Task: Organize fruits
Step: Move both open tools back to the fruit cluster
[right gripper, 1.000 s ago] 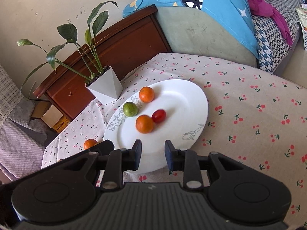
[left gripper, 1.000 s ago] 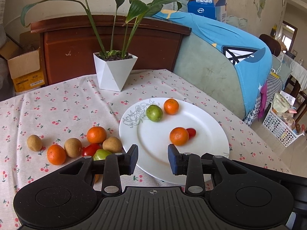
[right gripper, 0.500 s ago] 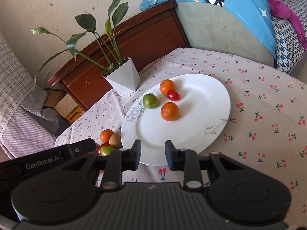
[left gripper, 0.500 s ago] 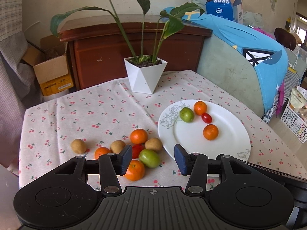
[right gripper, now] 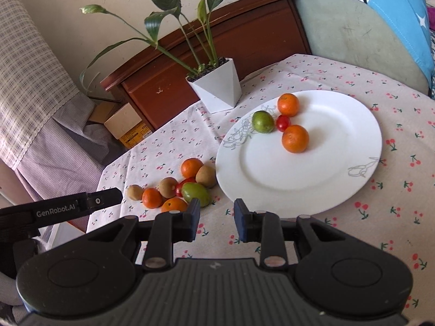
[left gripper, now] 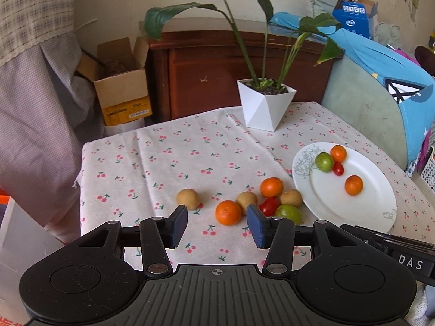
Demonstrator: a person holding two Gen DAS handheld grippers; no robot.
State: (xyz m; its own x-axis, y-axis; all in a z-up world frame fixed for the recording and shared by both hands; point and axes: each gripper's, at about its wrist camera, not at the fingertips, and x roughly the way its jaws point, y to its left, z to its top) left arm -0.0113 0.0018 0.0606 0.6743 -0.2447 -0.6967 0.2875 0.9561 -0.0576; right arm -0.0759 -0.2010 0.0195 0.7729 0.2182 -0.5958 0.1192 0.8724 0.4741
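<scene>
Both tongs are hanging empty over the table: my left gripper (left gripper: 217, 226), matte black plastic with ribbed blue-black pads, is standing moderately wide with nothing between its jaws, and my right gripper (right gripper: 216, 221) is showing a narrower gap, also gripping nothing. I am looking down at a soft cotton tablecloth printed with small red cherries (left gripper: 168, 163), slightly wrinkled toward the far edge. On it, a round glossy white ceramic plate with a faint grey line drawing on its rim (right gripper: 339, 168) is holding four fruits: two dimpled orange tangerines (right gripper: 295, 138), one smooth green lime-like fruit (right gripper: 263, 121) and one shiny red cherry tomato (right gripper: 283, 123), the tomato touching the fruits around it. Just beside the plate's left rim, a loose cluster of fruit (left gripper: 258, 202) is lying on the cloth: more tangerines, dull fuzzy brown kiwis, an oblong green fruit and something red and glossy wedged among them. One brown kiwi (left gripper: 188, 198) is sitting a little apart on the left. In the left wrist view the nearest tangerine of the cluster (left gripper: 228, 212) is appearing in line with the gap between my left pads, but beyond them and untouched. Behind, a faceted white angular planter holding a long-leaved green plant (left gripper: 266, 104) is standing on the cloth's far side, before a dark red-brown wooden cabinet (left gripper: 217, 70).
</scene>
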